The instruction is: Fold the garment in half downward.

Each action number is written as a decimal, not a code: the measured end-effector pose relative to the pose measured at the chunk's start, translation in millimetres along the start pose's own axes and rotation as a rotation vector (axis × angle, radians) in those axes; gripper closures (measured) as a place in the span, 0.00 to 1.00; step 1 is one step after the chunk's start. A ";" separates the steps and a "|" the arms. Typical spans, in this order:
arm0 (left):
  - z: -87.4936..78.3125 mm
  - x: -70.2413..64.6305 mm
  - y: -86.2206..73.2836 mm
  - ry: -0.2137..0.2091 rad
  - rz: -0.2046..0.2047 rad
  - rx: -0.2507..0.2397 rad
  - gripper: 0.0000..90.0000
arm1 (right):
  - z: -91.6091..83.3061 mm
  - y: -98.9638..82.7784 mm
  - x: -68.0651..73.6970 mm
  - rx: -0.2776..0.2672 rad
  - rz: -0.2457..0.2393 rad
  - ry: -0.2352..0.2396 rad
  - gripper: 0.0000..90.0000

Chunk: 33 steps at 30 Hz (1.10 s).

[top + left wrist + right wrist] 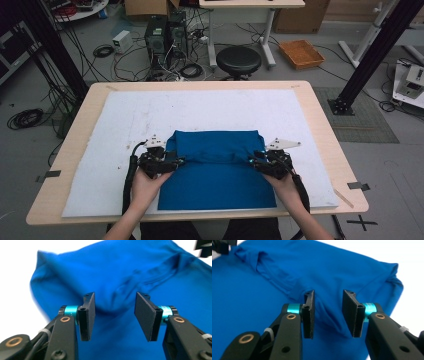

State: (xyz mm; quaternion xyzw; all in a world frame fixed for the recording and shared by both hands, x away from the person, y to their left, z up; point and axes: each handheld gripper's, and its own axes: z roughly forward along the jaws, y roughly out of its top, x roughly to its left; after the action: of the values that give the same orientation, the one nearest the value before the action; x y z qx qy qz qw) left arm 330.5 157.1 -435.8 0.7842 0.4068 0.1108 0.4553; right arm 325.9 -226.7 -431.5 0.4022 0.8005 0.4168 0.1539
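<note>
A blue cloth [217, 165] lies on the white mat [125, 125], its far part folded over toward me in a thick band. My left gripper [179, 161] sits at the left end of that band and my right gripper [253, 161] at the right end. In the left gripper view the cloth [112, 270] bulges just beyond the left gripper [115, 295], whose jaws stand apart with no fabric pinched. In the right gripper view the right gripper [329, 292] is likewise open, hovering over the folded edge of the cloth [332, 267].
The mat covers most of a wooden table [325, 150]. Behind the table on the floor are a black stool [238, 60], an orange tray [301, 52], computer cases [165, 35] and many cables. Black frame posts stand at both sides.
</note>
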 end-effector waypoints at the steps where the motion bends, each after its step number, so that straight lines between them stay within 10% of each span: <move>1: 0.5 -5.3 1.3 0.010 0.050 -0.005 0.58 | 1.8 -0.4 1.0 -0.003 -0.015 0.010 0.72; 10: 23.5 -13.4 3.1 0.058 0.206 0.100 0.72 | 18.8 0.1 5.9 0.059 -0.071 0.020 0.88; 18: 18.8 -16.1 3.3 0.048 0.278 0.078 0.95 | 13.8 0.1 5.6 0.041 -0.077 0.045 0.99; 33: -43.5 -53.6 -7.2 -0.057 0.387 -0.007 0.95 | -38.1 -10.1 32.2 -0.044 -0.092 0.128 0.99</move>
State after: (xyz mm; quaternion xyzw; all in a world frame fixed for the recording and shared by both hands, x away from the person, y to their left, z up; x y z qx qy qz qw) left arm 268.3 146.4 -406.6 0.8491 0.2350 0.1753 0.4395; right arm 278.2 -225.9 -413.6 0.3339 0.8171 0.4516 0.1302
